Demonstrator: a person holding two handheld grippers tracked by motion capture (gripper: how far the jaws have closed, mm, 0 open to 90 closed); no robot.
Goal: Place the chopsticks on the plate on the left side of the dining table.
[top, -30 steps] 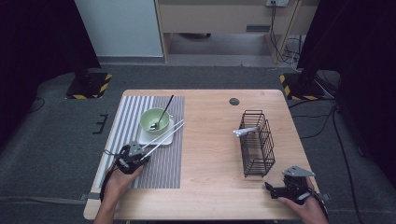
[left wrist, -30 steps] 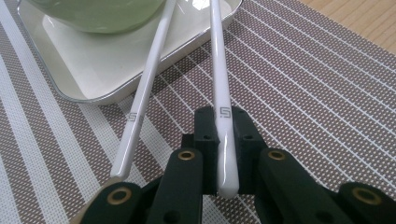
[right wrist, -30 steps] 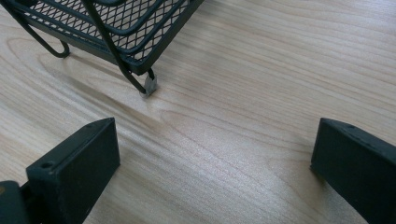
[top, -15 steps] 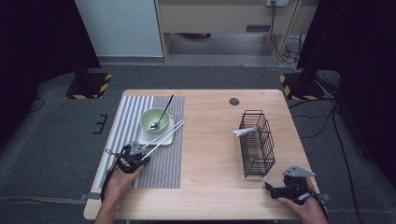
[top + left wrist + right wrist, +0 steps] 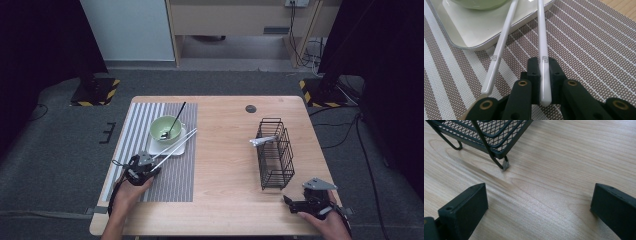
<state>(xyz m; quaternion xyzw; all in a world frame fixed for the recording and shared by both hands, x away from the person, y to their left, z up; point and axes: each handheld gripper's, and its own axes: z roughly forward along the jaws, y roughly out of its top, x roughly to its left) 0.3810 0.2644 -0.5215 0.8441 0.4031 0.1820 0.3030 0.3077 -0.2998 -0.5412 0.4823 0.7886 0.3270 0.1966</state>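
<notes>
Where the striped placemat [image 5: 150, 150] covers the left part of the tabletop [image 5: 225, 165], one left hand-held gripper [image 5: 150, 167] sits near the front-left corner, its jaws pinched on the end of one white chopstick [image 5: 543, 62]. Second white chopstick [image 5: 499, 53]: loose, just beside the first, end on the mat. Count: two chopsticks, both slanting up onto one square white plate [image 5: 159, 148]; each carries a small square mark, too small to read. One green bowl [image 5: 165, 129] stands on that plate, with one dark-handled spoon [image 5: 175, 119] leaning in it. One black wire basket [image 5: 275, 152], right of centre, holds one pale utensil [image 5: 262, 141] poking out of its left side. One right hand-held gripper [image 5: 295, 202], front-right corner, jaws spread wide over bare wood, near the basket's foot [image 5: 504, 165].
</notes>
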